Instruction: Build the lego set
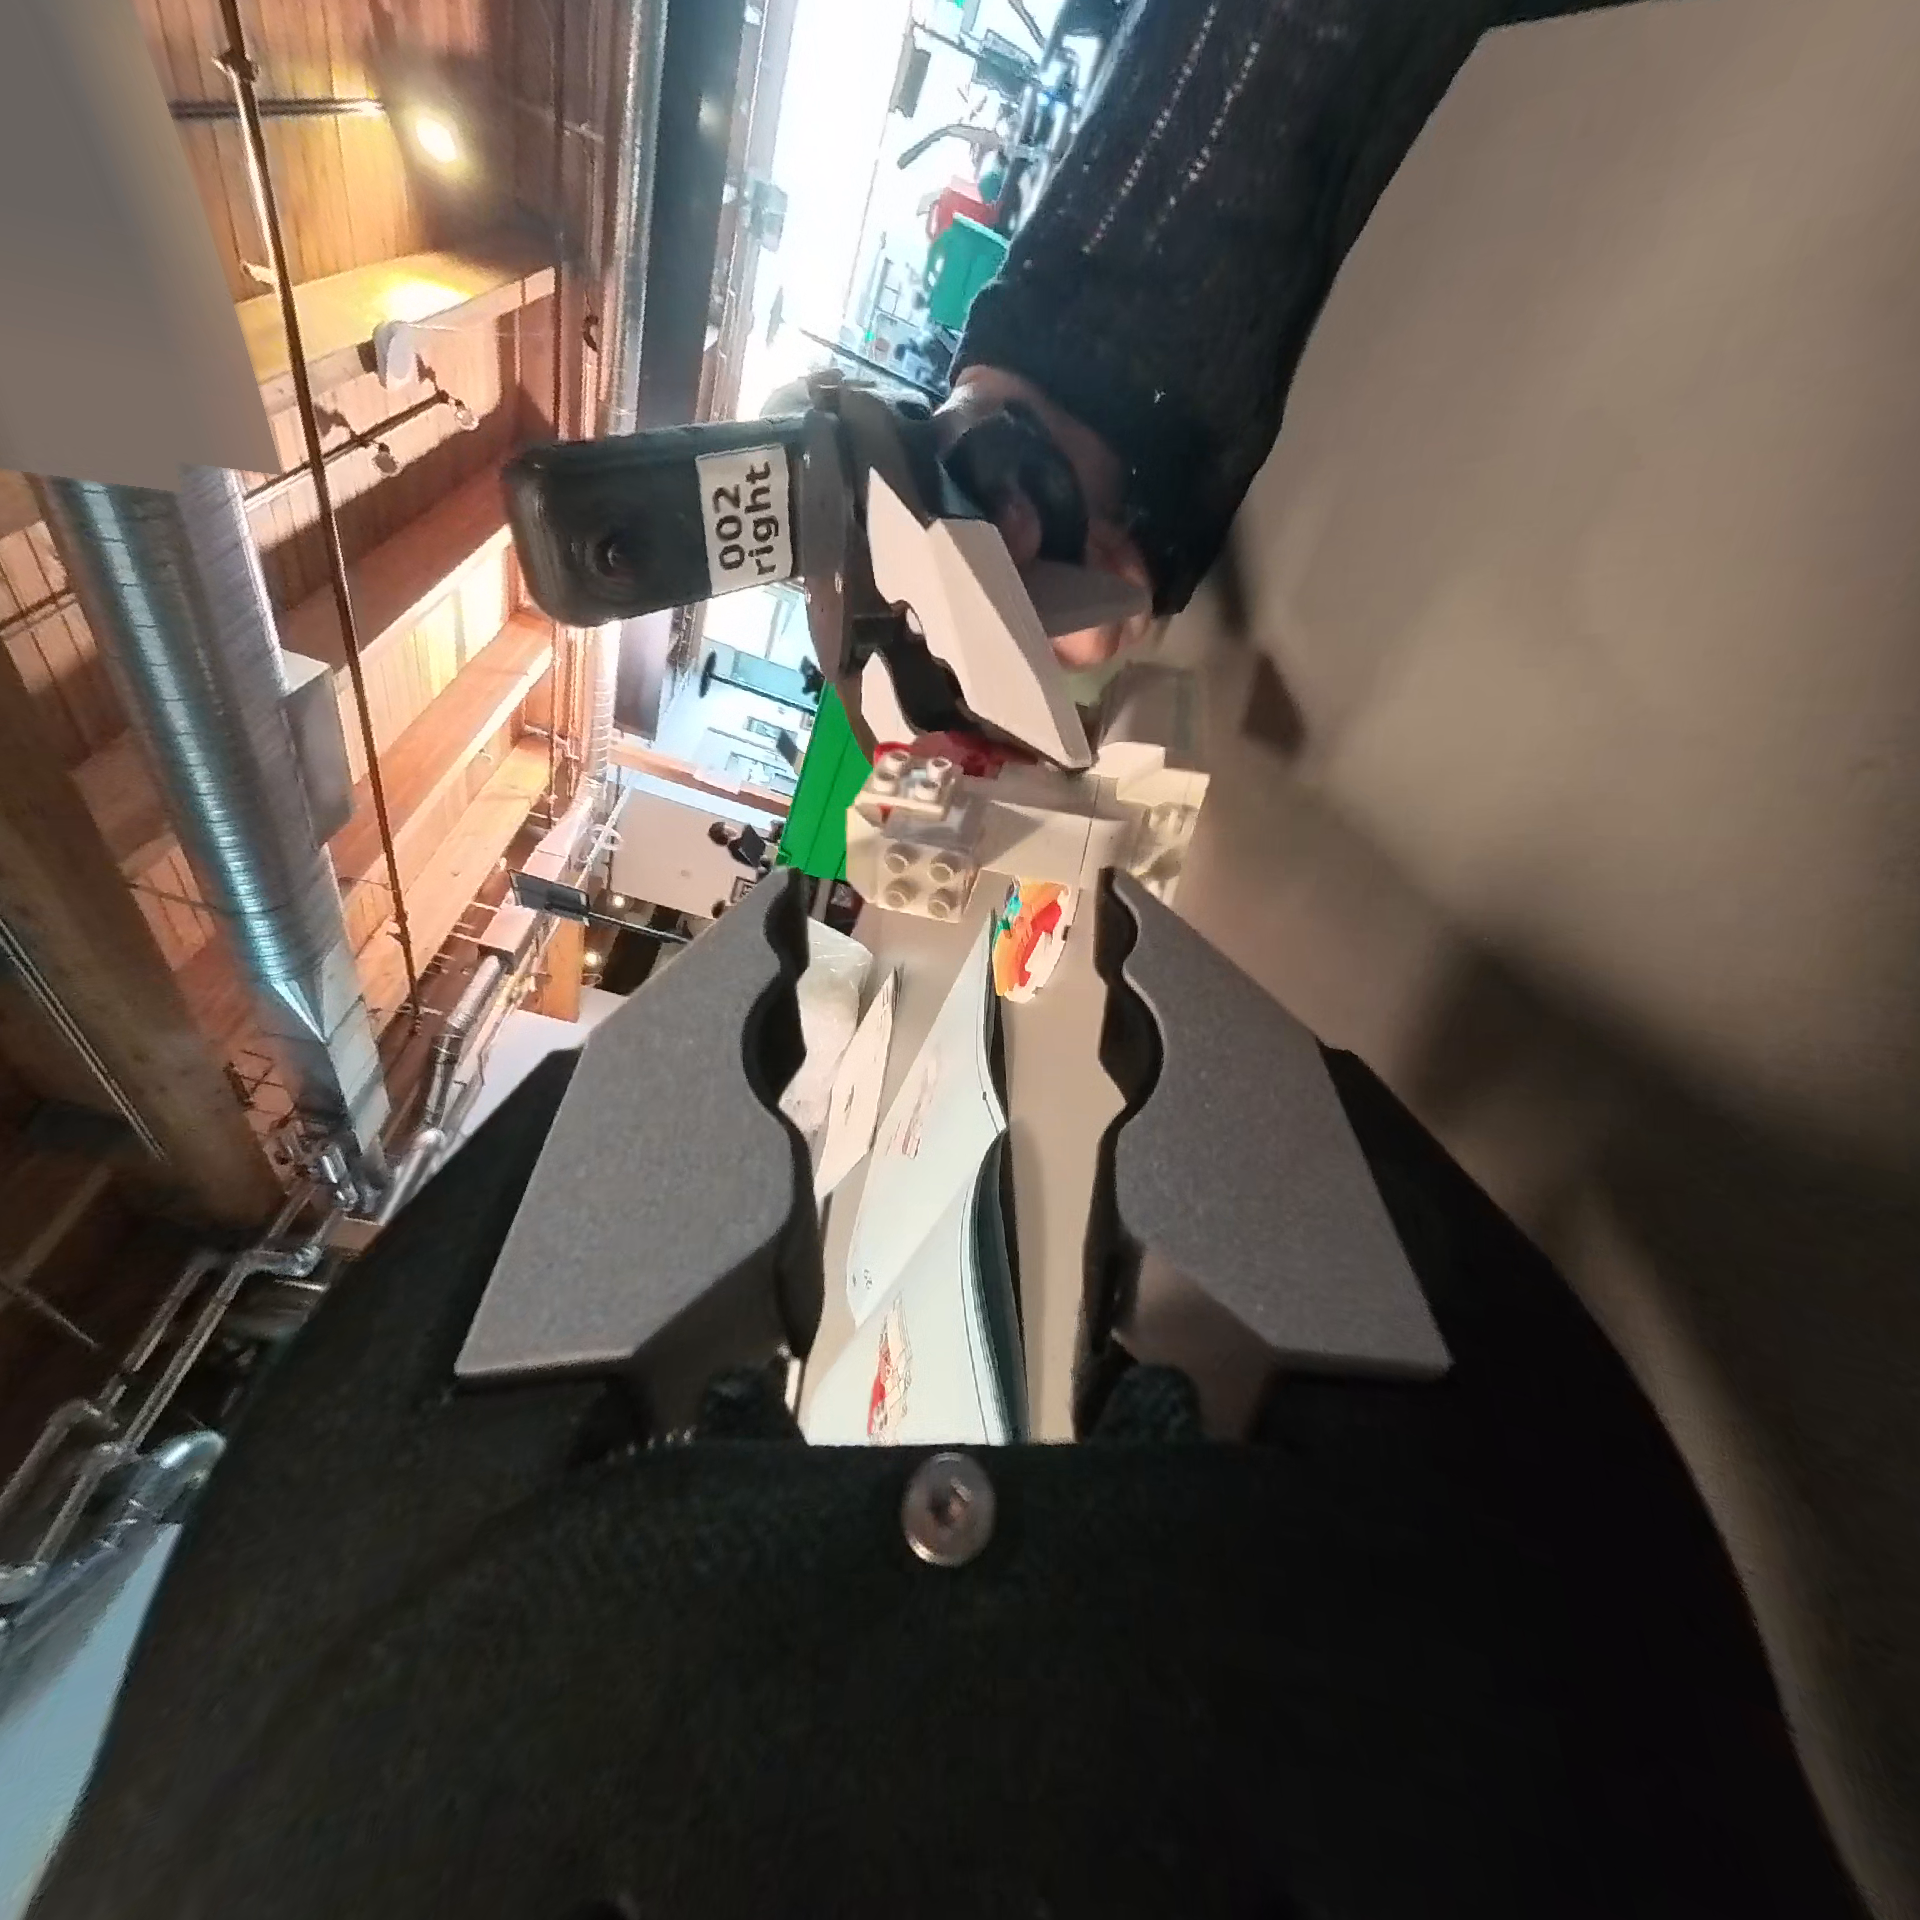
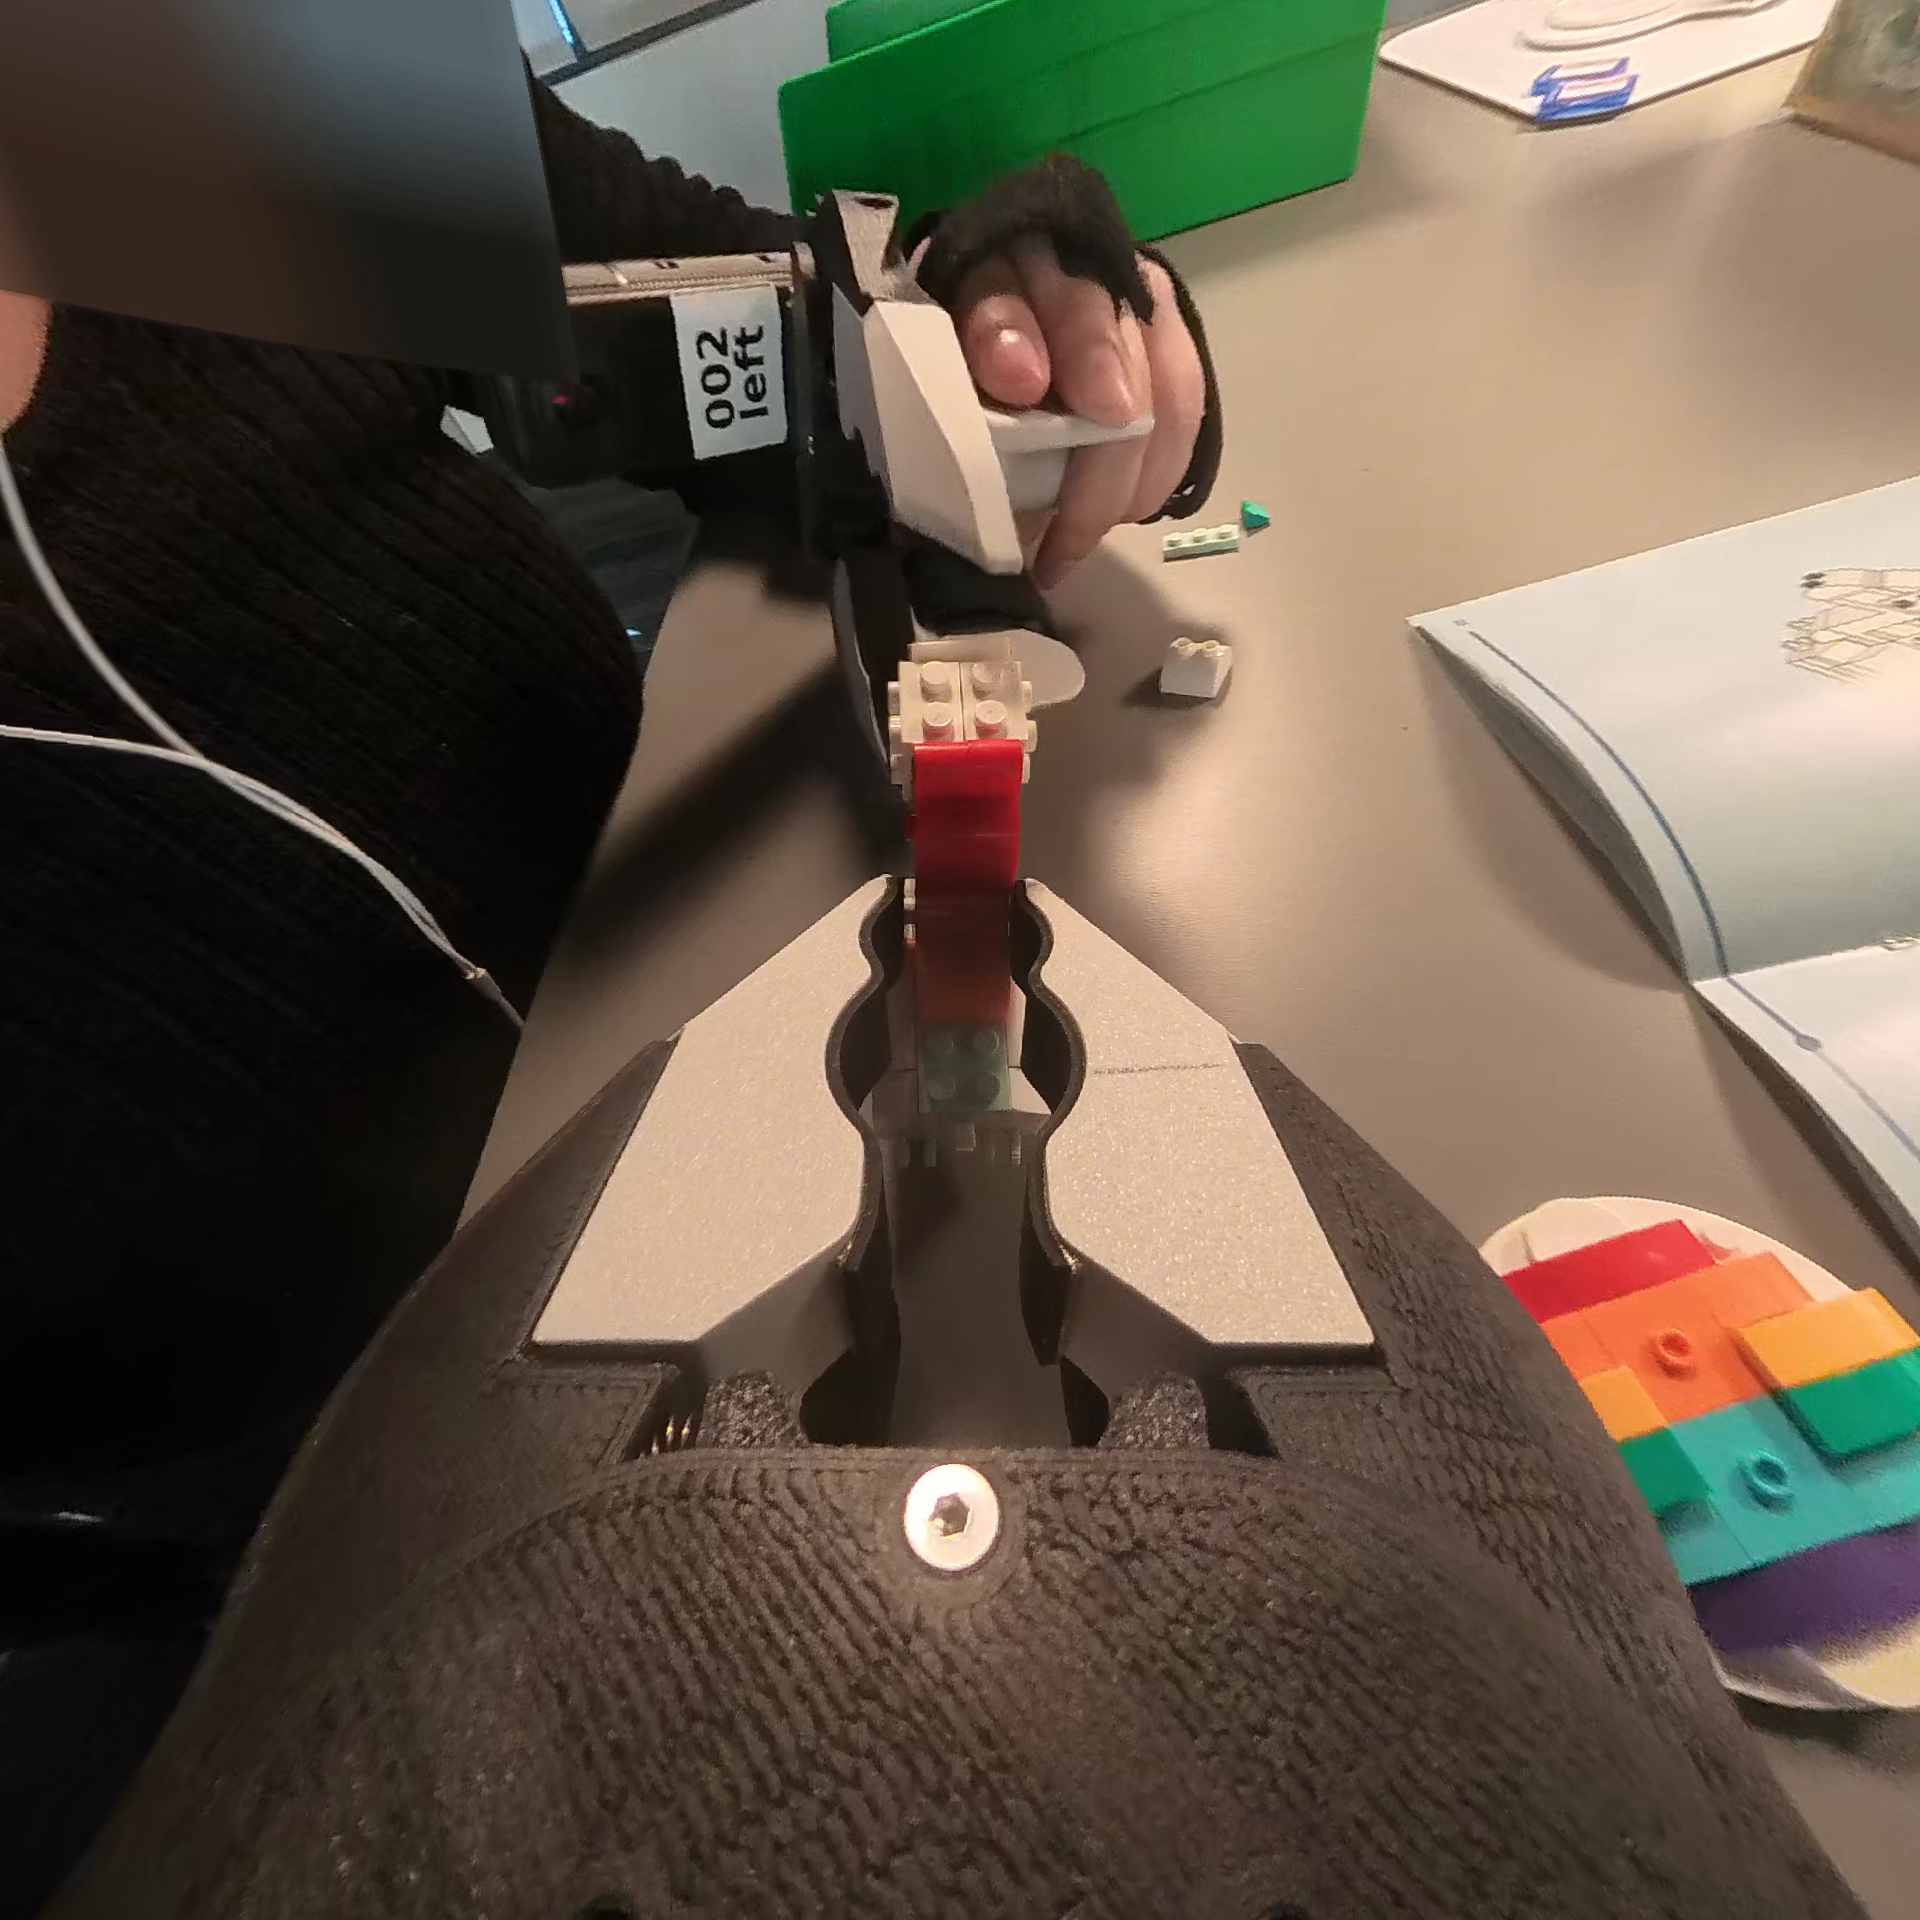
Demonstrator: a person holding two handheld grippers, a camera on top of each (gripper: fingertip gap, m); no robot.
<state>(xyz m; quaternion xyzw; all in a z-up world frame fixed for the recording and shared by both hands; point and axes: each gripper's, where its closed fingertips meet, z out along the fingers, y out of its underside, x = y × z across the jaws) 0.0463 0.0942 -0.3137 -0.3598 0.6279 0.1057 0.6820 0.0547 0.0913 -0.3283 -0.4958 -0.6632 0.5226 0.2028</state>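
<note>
Here the right gripper (image 2: 951, 904) holds the lego model (image 2: 961, 831) above the table's (image 2: 1351, 416) near edge, and the left gripper (image 1: 951, 894), narrowly parted, could knock its white bricks (image 2: 961, 701) loose.
</note>
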